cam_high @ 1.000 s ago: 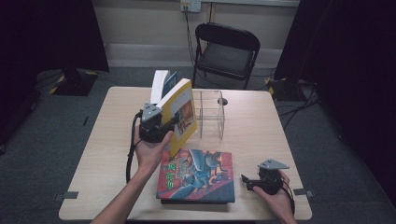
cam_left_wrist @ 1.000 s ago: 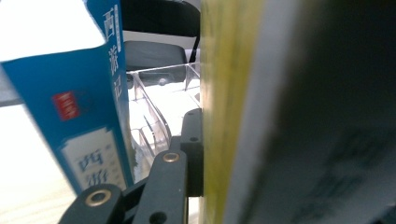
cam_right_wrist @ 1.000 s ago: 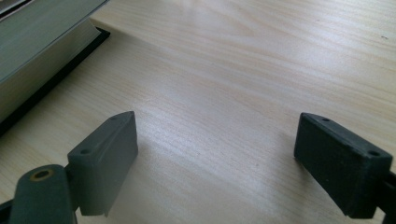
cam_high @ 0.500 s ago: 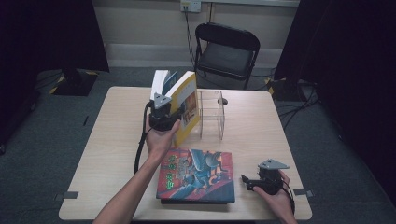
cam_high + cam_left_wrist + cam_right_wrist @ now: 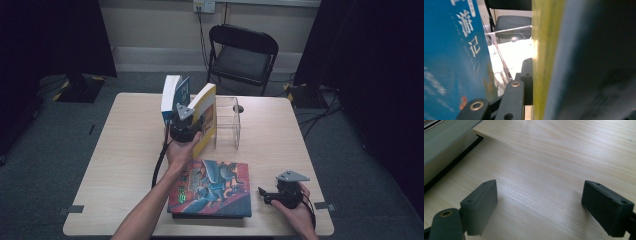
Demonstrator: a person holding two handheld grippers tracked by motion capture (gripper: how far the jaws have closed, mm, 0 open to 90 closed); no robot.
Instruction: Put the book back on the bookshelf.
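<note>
Left hand-held gripper (image 5: 192,116), jaws clamped on a yellow-covered paperback book (image 5: 207,117), held upright mid-table between a blue-and-white book (image 5: 174,96) standing at its left and a clear acrylic bookstand (image 5: 228,122) at its right. Left gripper view: yellow cover edge pressed against a matte black jaw, glossy blue cover with white characters. Right hand-held gripper (image 5: 266,195) rests near right, jaws wide, empty; its view shows pale wood-grain table (image 5: 564,157) and the page block of a flat illustrated hardback (image 5: 212,187).
</note>
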